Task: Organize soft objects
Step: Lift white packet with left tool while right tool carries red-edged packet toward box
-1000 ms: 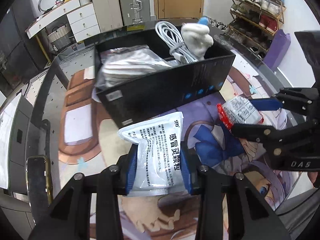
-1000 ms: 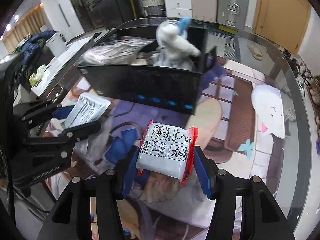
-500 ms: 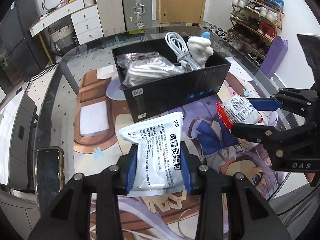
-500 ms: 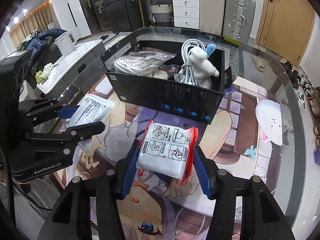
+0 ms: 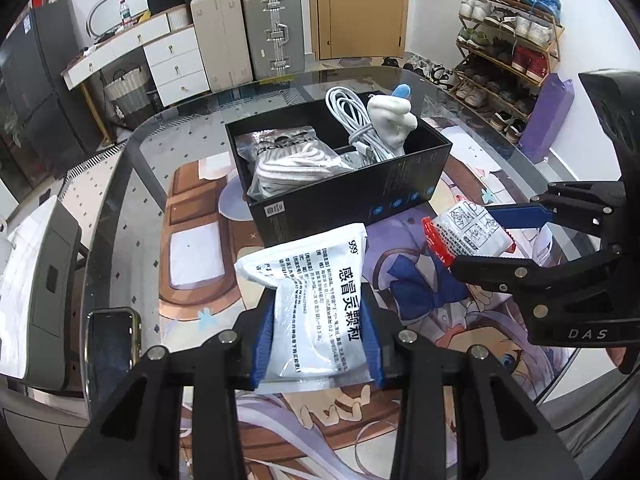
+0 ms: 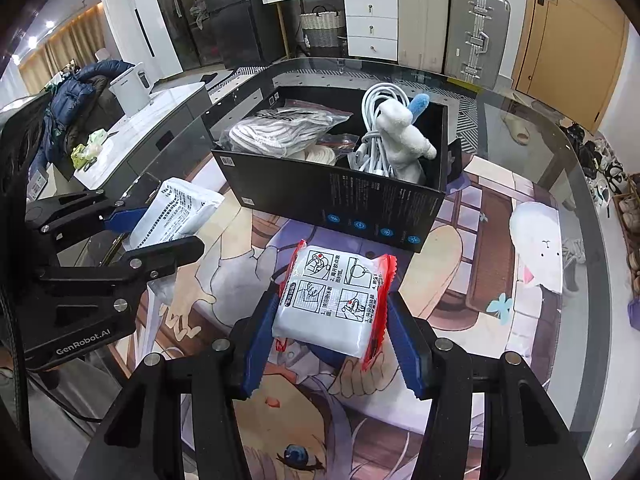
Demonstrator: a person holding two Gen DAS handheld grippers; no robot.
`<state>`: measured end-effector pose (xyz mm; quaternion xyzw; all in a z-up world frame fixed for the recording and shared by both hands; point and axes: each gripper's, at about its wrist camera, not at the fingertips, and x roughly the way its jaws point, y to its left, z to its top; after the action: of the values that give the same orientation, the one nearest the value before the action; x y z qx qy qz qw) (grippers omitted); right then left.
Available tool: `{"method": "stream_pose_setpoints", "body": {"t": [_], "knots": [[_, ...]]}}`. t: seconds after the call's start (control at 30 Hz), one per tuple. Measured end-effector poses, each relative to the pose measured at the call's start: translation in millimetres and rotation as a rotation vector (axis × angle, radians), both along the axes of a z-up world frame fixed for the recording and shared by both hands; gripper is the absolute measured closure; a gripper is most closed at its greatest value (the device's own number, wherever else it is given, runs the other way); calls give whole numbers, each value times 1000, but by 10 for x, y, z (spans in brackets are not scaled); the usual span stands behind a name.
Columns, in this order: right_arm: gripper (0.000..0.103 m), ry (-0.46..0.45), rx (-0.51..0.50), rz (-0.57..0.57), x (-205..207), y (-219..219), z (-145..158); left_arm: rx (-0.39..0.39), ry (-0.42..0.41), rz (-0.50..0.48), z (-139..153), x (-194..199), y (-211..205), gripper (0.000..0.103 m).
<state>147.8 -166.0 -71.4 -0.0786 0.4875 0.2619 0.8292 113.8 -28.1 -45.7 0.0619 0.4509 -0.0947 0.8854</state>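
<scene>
My left gripper [image 5: 316, 344] is shut on a white pouch with black print [image 5: 316, 300], held above the mat in front of the black box [image 5: 360, 196]. My right gripper [image 6: 332, 336] is shut on a white packet with red edges [image 6: 336, 300], also raised short of the box [image 6: 360, 216]. Each gripper shows in the other's view: the right one [image 5: 492, 240] with its packet [image 5: 468, 232], the left one [image 6: 152, 232] with its pouch [image 6: 176, 212]. The open box holds a bagged grey-white bundle [image 5: 296, 160], a coiled white cable [image 5: 352, 120] and a white plush toy [image 5: 390, 124].
A printed anime mat [image 5: 200, 216] covers the glass table [image 5: 120, 184]. A phone [image 5: 110, 344] lies near the table's left front edge. Suitcases [image 5: 272, 28], drawers and a shoe rack [image 5: 516, 32] stand beyond the table.
Both grippers have pulled back and risen from the box, still holding their packets. The box now looks smaller and farther, and its contents are seen from above.
</scene>
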Motion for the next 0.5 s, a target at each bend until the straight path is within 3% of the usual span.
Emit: {"method": "stream_pose_setpoints", "body": {"t": [0.5], "knots": [[48,-84,61,-23,-54,-125,370,4,-103,1,299,-102,36,66]]}}
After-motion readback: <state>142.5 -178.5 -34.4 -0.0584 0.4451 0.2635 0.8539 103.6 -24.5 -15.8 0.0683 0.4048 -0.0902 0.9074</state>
